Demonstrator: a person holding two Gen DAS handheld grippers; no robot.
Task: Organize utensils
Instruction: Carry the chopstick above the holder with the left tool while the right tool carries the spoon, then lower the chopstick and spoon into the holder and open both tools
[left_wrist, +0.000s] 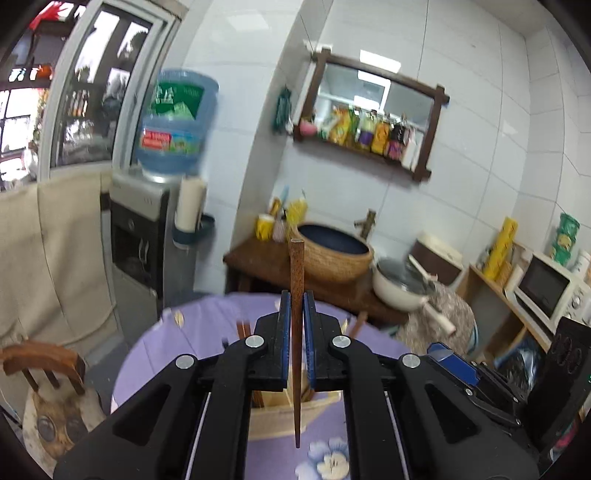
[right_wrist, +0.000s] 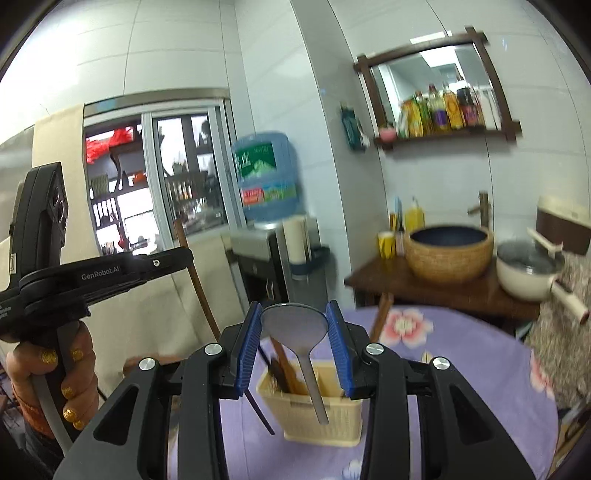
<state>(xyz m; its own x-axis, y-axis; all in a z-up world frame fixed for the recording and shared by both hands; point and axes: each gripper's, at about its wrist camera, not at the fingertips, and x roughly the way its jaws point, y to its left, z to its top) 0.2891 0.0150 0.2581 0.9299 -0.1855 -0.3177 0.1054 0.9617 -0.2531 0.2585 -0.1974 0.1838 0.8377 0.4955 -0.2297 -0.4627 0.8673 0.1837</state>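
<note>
I see blue pads on my black left gripper (left_wrist: 296, 306), clamped on a reddish-brown wooden chopstick (left_wrist: 296, 295). My right gripper (right_wrist: 294, 325), black with the same blue pads, grips a grey metal spoon (right_wrist: 295, 325). The tablecloth (right_wrist: 461, 362) is lilac with pink and white flowers. The slatted basket (right_wrist: 314, 417) is cream.

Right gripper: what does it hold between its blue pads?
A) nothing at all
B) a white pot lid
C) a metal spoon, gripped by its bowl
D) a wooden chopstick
C: the right gripper has its pads on both sides of the round bowl of a metal spoon, whose handle hangs down over the basket.
</note>
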